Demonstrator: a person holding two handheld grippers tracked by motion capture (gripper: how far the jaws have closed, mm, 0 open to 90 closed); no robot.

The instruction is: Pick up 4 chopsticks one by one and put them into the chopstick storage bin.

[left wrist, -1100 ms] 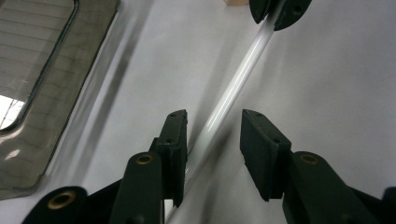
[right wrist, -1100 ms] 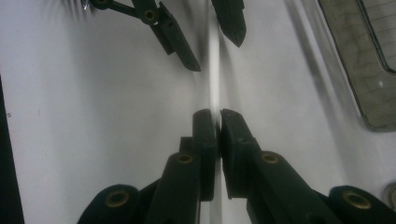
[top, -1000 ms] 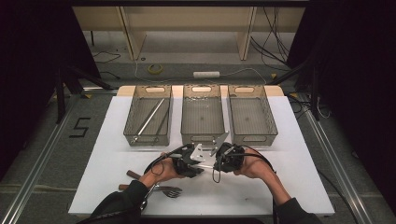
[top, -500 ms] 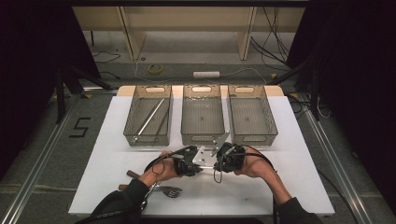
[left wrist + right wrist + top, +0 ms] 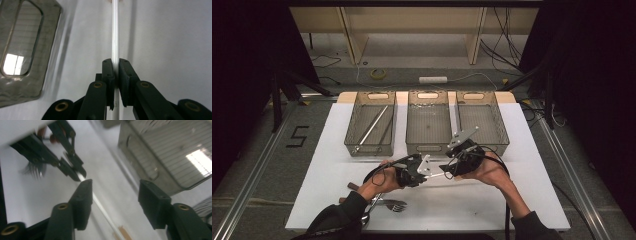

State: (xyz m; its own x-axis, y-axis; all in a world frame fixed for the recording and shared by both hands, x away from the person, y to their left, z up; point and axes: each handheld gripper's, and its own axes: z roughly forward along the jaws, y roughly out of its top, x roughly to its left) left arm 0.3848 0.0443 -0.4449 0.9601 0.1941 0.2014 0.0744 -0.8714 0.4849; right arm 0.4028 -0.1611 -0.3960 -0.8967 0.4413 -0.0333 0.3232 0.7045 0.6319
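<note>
The step in hand was a transfer of a thin white rod (image 5: 115, 30) from one tool to the other, low in the centre of the high view. The left tool (image 5: 426, 169) was pressed together on the rod, its pads gripping the shaft where it ran up the middle of the left gripper view. The right tool (image 5: 446, 169) had just been opening; its jaws stood spread, with the rod (image 5: 100, 207) passing close by one pad and apparently free of both.

To do this step well, the right tool should be drawn clear along the rod's line before the left moves, so that no pad drags the shaft. The left grip sat near one end, so the free length could swing; a slow carry was advisable.

The bench (image 5: 532, 190) had a white top. Three mesh trays (image 5: 427, 125) stood side by side in the upper centre, the left one holding long utensils. A fork (image 5: 394, 205) lay at the lower left. The surrounding room was dark, with cables on the floor.
</note>
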